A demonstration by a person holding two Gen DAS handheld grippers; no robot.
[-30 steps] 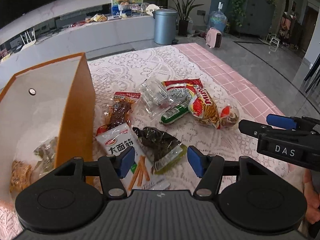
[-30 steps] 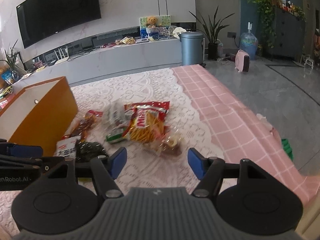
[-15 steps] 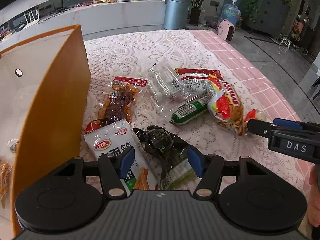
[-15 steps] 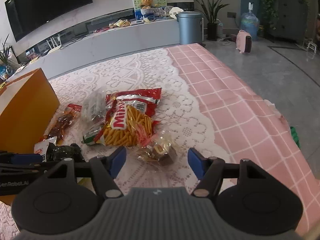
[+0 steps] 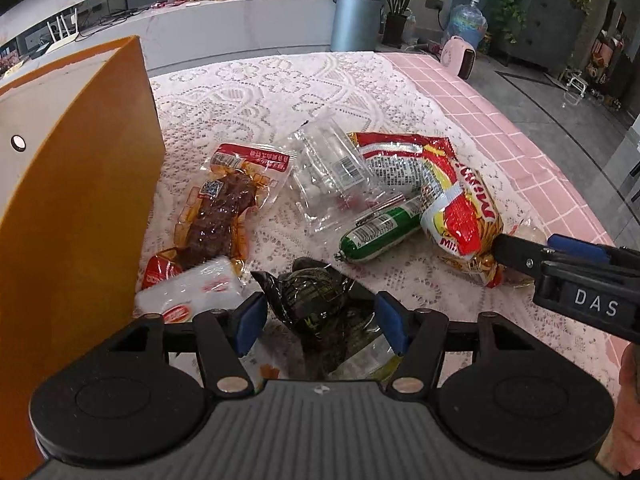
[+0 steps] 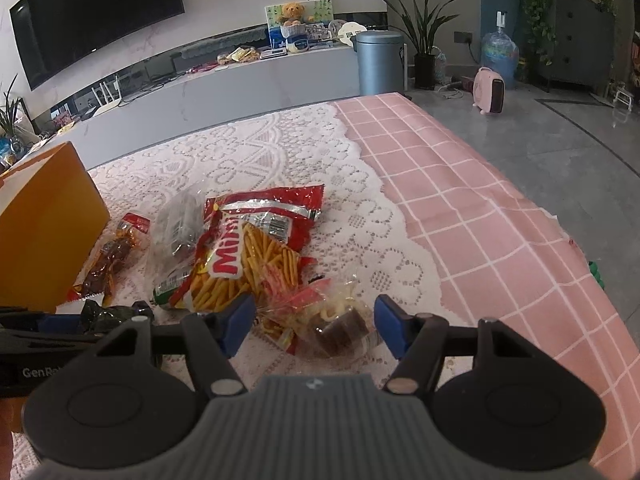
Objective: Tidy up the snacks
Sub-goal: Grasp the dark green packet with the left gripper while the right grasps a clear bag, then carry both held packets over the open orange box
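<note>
Several snacks lie on the lace cloth point(image 5: 280, 92) beside a tall orange box point(image 5: 80, 208). My left gripper point(image 5: 320, 324) is open, low over a dark green pack point(image 5: 316, 304) that sits between its blue pads without touching them. A white pack point(image 5: 188, 292) lies just left of it. My right gripper point(image 6: 316, 324) is open around a clear pack with a brown cake point(image 6: 340, 328). A red chip bag point(image 6: 244, 252) lies just beyond. In the left wrist view the right gripper point(image 5: 532, 248) is at the chip bag's point(image 5: 460, 208) near end.
A brown meat pack point(image 5: 224, 216), a clear bag point(image 5: 332, 176) and a green sausage point(image 5: 380, 232) lie mid-table. The pink checked cloth point(image 6: 500, 240) runs to the table's right edge. A grey bin point(image 6: 380, 62) and a low counter stand beyond the table.
Both grippers have come down and forward over the snacks. The dark green pack now sits between the left pads and the cake pack between the right pads. Both sets of jaws stay equally wide.
</note>
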